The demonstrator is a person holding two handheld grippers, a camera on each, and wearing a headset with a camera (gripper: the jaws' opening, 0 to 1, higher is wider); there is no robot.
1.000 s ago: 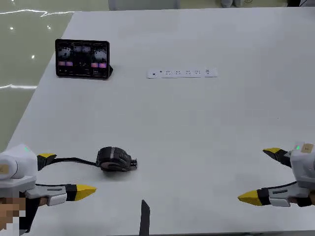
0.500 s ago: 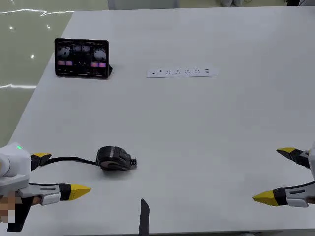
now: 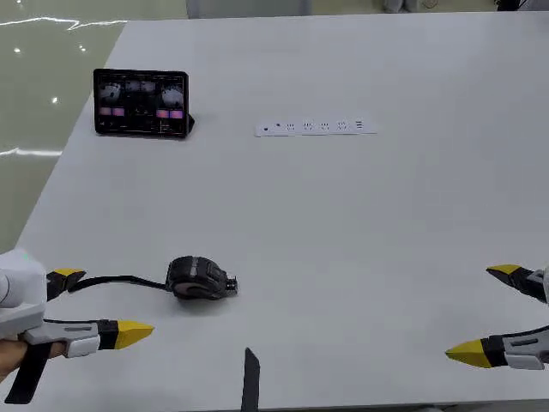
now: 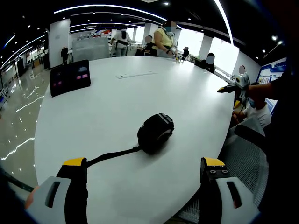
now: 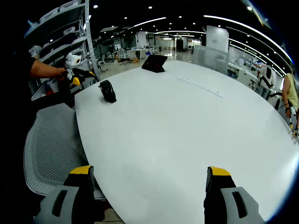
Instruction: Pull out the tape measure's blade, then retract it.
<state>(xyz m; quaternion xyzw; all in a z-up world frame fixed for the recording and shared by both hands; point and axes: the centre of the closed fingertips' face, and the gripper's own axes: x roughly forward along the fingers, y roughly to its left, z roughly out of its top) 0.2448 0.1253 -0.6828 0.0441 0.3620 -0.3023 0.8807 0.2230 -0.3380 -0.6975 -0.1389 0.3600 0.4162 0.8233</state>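
On the white table (image 3: 343, 215), near its front-left edge: tape measure (image 3: 199, 278) lying free.
Left gripper (image 3: 101, 302) sits just left of the case, jaws spread wide, with the case ahead of the gap. A black strap (image 3: 120, 280) runs from the case to one jaw tip; contact cannot be confirmed. Right gripper (image 3: 485, 311) is well apart at the right, jaws spread, holding nothing. Tablet (image 3: 141, 103) and power strip (image 3: 316, 128) lie farther back.

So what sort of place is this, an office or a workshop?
Probably a big open-plan lab or workshop hall: a large white table, storage shelves along one side, and other people standing beyond it.
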